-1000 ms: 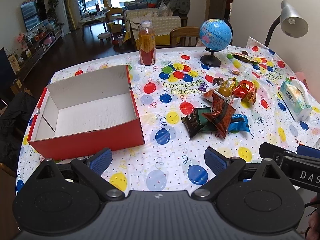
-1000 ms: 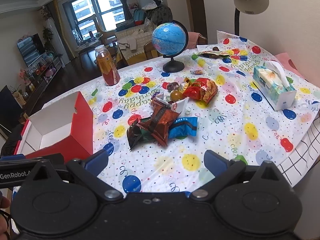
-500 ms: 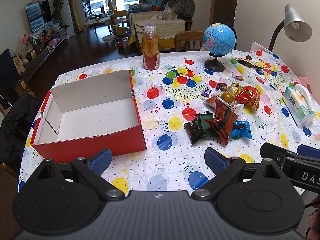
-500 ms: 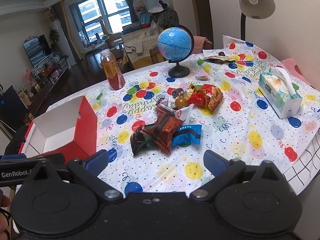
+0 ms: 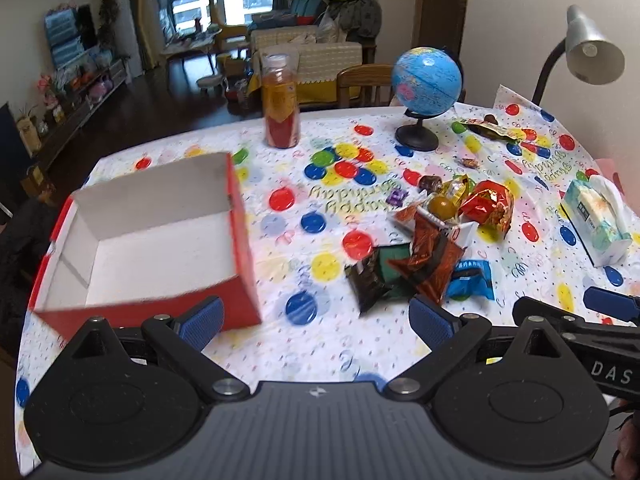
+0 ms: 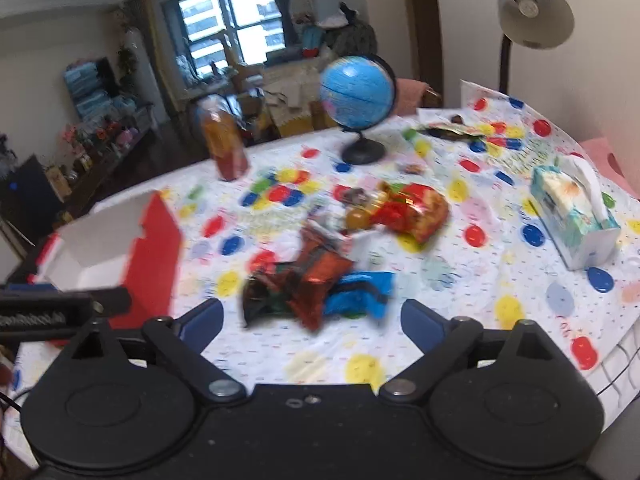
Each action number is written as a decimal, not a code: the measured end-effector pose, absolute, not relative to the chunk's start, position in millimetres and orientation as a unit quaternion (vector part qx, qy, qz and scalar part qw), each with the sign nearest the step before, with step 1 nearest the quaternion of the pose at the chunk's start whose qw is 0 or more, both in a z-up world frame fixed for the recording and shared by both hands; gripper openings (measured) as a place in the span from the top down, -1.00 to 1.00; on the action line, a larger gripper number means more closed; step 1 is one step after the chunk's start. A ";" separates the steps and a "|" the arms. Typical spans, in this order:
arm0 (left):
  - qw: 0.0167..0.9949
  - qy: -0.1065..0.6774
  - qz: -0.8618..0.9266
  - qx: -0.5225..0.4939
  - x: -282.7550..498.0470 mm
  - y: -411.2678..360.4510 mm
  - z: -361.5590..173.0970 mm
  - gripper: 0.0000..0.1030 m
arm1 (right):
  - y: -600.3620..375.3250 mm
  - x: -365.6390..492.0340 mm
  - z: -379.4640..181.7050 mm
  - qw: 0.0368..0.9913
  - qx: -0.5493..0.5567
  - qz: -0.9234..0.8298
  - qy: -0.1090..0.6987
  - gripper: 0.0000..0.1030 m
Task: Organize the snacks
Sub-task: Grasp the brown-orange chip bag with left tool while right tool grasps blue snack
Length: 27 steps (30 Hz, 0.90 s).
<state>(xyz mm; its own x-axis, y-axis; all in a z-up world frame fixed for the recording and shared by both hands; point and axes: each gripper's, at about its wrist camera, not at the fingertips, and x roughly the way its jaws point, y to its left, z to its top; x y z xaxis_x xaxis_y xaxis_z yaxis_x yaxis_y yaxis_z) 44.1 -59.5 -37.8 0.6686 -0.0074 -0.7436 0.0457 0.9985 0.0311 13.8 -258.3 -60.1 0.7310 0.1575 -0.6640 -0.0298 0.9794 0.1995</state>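
The red box is empty — all snacks lie beside it; both tongs gape wide, holding nothing.

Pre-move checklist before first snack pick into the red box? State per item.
1. Red box open, nothing inside: ok.
2. Left gripper open, holding nothing: ok.
3. Right gripper open, jaws have just been closing a little, nothing between them: ok.
4. Snack pile ahead of right gripper, no contact: ok.
5. Packets overlap, single pick: not ok.
6. Right view sharpness: not ok, blurred.
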 end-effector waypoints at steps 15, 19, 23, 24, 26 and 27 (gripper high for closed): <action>0.890 0.435 -0.122 0.057 136.3 -113.5 -79.1 -0.92 | -302.6 88.1 -114.6 0.906 0.077 0.052 0.412 -0.48; 0.878 0.449 -0.148 0.070 158.6 -131.0 -94.7 -0.92 | -299.8 106.1 -132.1 0.898 0.065 0.076 0.429 -0.42; 0.865 0.471 -0.158 0.076 177.3 -140.4 -113.2 -0.91 | -298.2 123.3 -150.9 0.886 0.065 0.080 0.452 -0.40; 0.862 0.475 -0.161 0.077 181.1 -141.7 -117.1 -0.91 | -298.1 126.9 -153.8 0.884 0.071 0.081 0.454 -0.40; 0.853 0.488 -0.170 0.072 189.2 -144.3 -125.0 -0.87 | -298.2 133.0 -158.3 0.882 0.081 0.086 0.456 -0.39; 0.848 0.497 -0.175 0.067 193.5 -145.1 -129.1 -0.87 | -298.1 136.0 -161.0 0.880 0.085 0.089 0.459 -0.38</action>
